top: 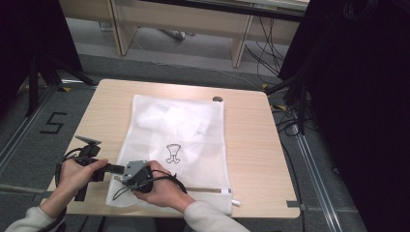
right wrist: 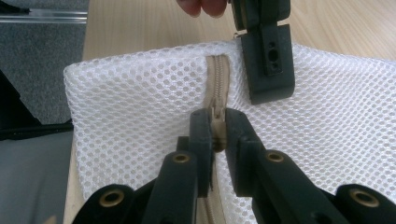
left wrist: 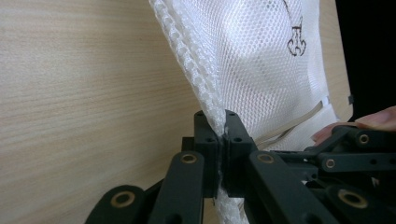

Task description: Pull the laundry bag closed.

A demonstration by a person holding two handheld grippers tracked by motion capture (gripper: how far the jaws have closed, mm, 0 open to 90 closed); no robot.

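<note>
Zipper pull (right wrist: pixel 217 127) pinched between right gripper (right wrist: pixel 217 133) fingers (right wrist: pixel 201 135).

The setting is a lab-style recording bay: black curtains (top: pixel 358 96), loose cables (top: pixel 263 53) on grey carpet, floor rails (top: pixel 314 159), a taped floor numeral (top: pixel 52 123), tripod legs (top: pixel 36 82).

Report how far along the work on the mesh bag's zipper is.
Done: left gripper is shut on the white mesh laundry bag's edge; right gripper is shut on its beige zipper slider. In hand: holding both. Left: probably running the slider along the track.
</note>
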